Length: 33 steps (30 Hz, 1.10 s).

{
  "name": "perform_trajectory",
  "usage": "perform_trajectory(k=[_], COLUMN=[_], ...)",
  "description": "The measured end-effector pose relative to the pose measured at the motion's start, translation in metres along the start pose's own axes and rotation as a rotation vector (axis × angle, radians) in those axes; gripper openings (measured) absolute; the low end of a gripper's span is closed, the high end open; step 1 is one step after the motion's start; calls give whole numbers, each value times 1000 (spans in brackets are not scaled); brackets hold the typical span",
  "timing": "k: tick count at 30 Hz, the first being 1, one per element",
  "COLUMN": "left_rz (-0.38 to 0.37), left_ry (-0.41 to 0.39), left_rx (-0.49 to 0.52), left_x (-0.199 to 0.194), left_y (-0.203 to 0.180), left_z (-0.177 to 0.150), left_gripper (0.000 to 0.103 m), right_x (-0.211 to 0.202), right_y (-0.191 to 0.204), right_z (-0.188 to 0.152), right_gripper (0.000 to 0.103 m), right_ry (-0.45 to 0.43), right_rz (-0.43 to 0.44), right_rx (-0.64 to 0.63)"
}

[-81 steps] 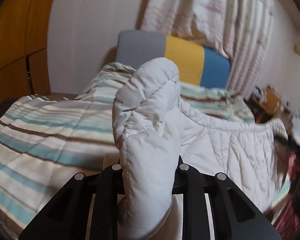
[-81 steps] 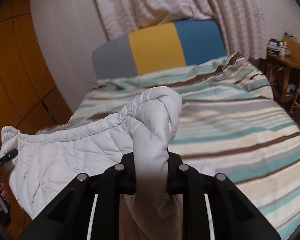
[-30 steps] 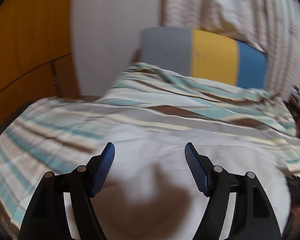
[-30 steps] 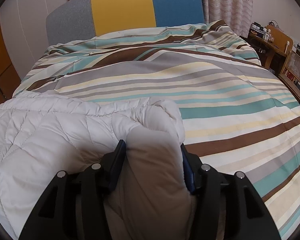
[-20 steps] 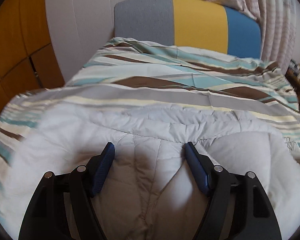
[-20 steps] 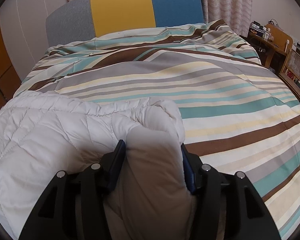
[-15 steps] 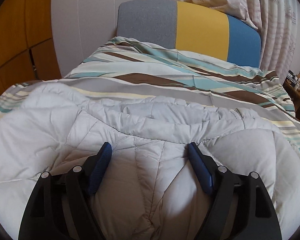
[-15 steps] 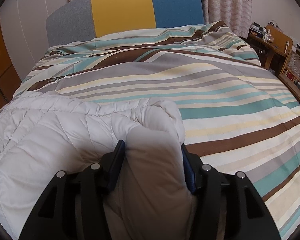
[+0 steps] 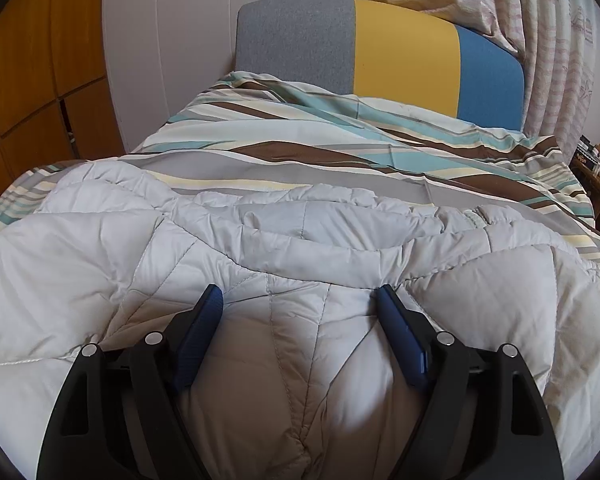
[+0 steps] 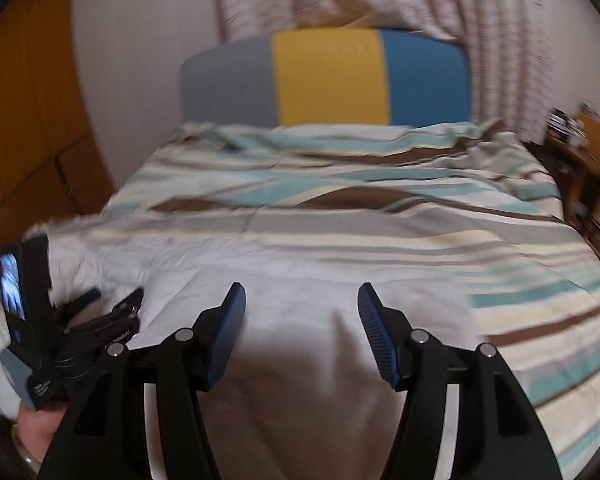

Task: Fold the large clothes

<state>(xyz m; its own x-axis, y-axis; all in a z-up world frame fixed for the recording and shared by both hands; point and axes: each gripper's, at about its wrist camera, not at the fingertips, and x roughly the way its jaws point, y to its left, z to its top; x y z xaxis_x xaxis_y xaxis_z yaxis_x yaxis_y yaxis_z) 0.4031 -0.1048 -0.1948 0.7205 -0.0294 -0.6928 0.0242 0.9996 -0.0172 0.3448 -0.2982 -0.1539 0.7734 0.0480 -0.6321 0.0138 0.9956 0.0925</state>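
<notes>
A white quilted padded garment (image 9: 300, 248) lies spread across the near part of the striped bed; it also shows in the right wrist view (image 10: 300, 304), blurred. My left gripper (image 9: 300, 300) is open, its blue-padded fingers standing wide either side of a fold of the garment that bulges between them. My right gripper (image 10: 300, 296) is open and empty just above the garment. The left gripper's body (image 10: 80, 320) shows at the left of the right wrist view, held in a hand.
The bed has a striped teal, brown and cream cover (image 9: 340, 148) and a grey, yellow and blue headboard (image 9: 380, 48). An orange wooden wardrobe (image 9: 40, 80) stands on the left. Curtains (image 9: 540, 20) and a wooden side table (image 10: 580, 152) are on the right.
My right gripper has let go of the bunched garment, opened and pulled back; its view is blurred with motion. My left gripper stays open over the garment, hardly moved.
</notes>
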Motion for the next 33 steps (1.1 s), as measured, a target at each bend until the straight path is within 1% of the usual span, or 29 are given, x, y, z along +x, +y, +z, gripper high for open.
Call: perform_trajectory(k=[3,6,11,14,16,17,20,21,22,23,24,26,27,28,29,30,31,33], left_rz=[0,1,-3,-5,-4,-8,-52,-39,-7,31,95,162,207,235,255,235,214,204], left_ry=[-1,1,0,3,13,22,64,67,58,44,25,29,39,47,65,95,99,93], left_rx=[0,1,-1,-1,0,-2,5,6,8,10,12,11,2,-3,-10,-32,-55,-65], left_x=[0,1,1,1,-1,-3,-18,-25,-31,-37,-41,-39,-32,-27,-18,-7,0,6], left_y=[-1,-1,-1,-1,0,2,12,19,25,33,45,61,73,80,86,93,97,97], left_z=[0,0,1,1,2,2,8,12,15,19,25,30,30,29,26,20,15,12], left_gripper=[78,79,79,79,82,83,83,83,83,83,83,84,84,84,88,89,91,92], right_x=[29,50,63,68,69,69,68,68,69,69,69,69,69,68,68,67,68,68], right_y=[13,6,1,1,0,0,1,1,1,1,1,1,2,2,2,2,3,3], right_z=[-9,-23,-38,-38,-37,-37,-37,-37,-37,-37,-37,-37,-37,-38,-38,-38,-38,-38], right_gripper=[58,59,60,60,60,60,61,61,61,61,61,61,61,61,61,61,61,61], right_ry=[55,87,63,69,73,73,75,76,76,76,75,74,73,72,72,71,70,70], right_rz=[-21,-19,-27,-34,-35,-35,-37,-37,-36,-36,-35,-34,-35,-35,-35,-34,-35,-35], right_rx=[-31,10,33,31,31,31,30,31,31,32,33,35,34,33,33,33,32,32])
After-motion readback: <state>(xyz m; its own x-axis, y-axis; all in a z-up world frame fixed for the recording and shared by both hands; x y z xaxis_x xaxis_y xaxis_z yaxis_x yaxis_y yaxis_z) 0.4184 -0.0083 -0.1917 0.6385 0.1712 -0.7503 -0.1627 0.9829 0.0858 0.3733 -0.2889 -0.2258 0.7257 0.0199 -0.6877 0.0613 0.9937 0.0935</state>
